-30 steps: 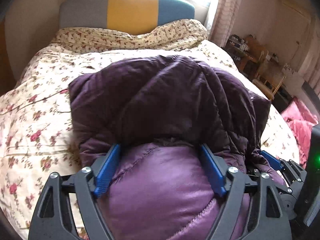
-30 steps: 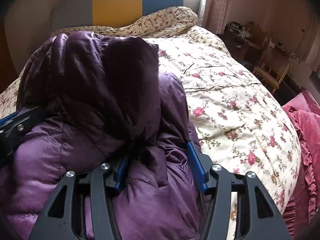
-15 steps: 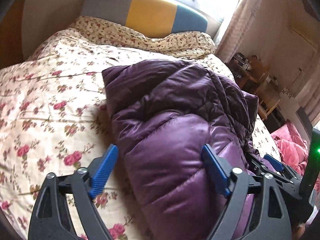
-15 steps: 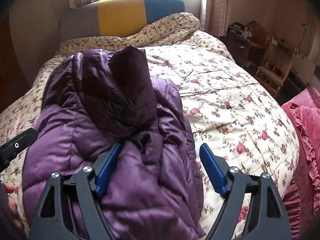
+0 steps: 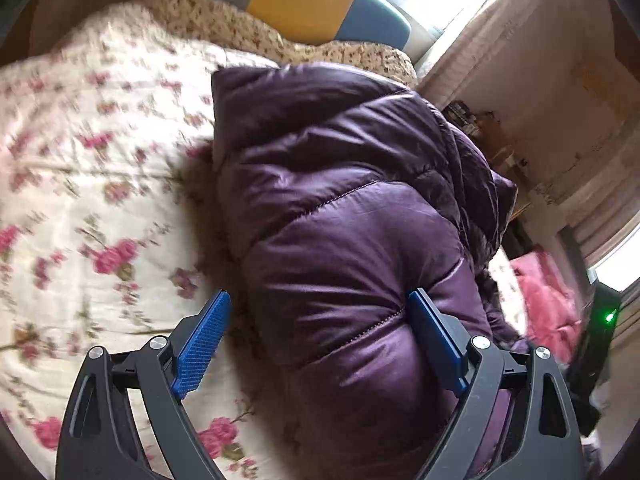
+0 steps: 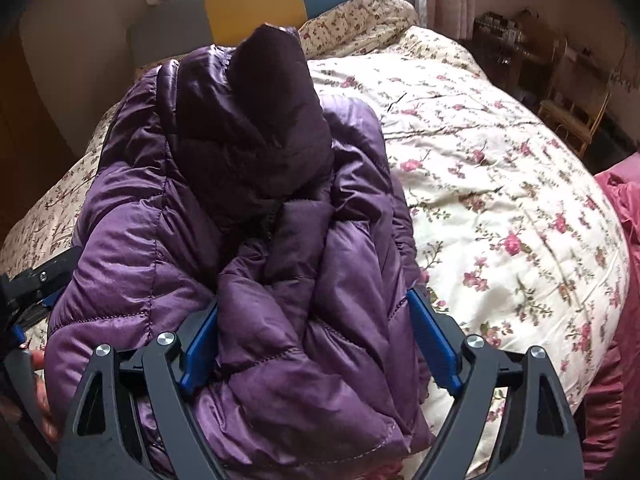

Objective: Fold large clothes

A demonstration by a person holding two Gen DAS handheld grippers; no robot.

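A purple quilted down jacket [image 5: 352, 216] lies in a thick folded bundle on the floral bedspread [image 5: 100, 200]. In the right wrist view the jacket [image 6: 248, 208] shows its dark hood folded on top. My left gripper [image 5: 320, 340] is open; its right blue pad presses the jacket's side, its left pad hangs over the bedspread. My right gripper [image 6: 316, 344] is open, with the near end of the jacket bulging between its two blue pads. Part of the left gripper [image 6: 36, 284] shows at the left edge of the right wrist view.
The bed has a grey, yellow and teal headboard [image 6: 256, 4] and a floral pillow [image 6: 360, 20] at the far end. A pink blanket [image 6: 616, 280] hangs off the bed's right side. A wooden chair [image 6: 572, 116] and cluttered shelves stand to the right.
Both grippers have opened from the jacket and let it go. The left gripper has swung to the left side of the bundle. The right gripper has drawn back a little.
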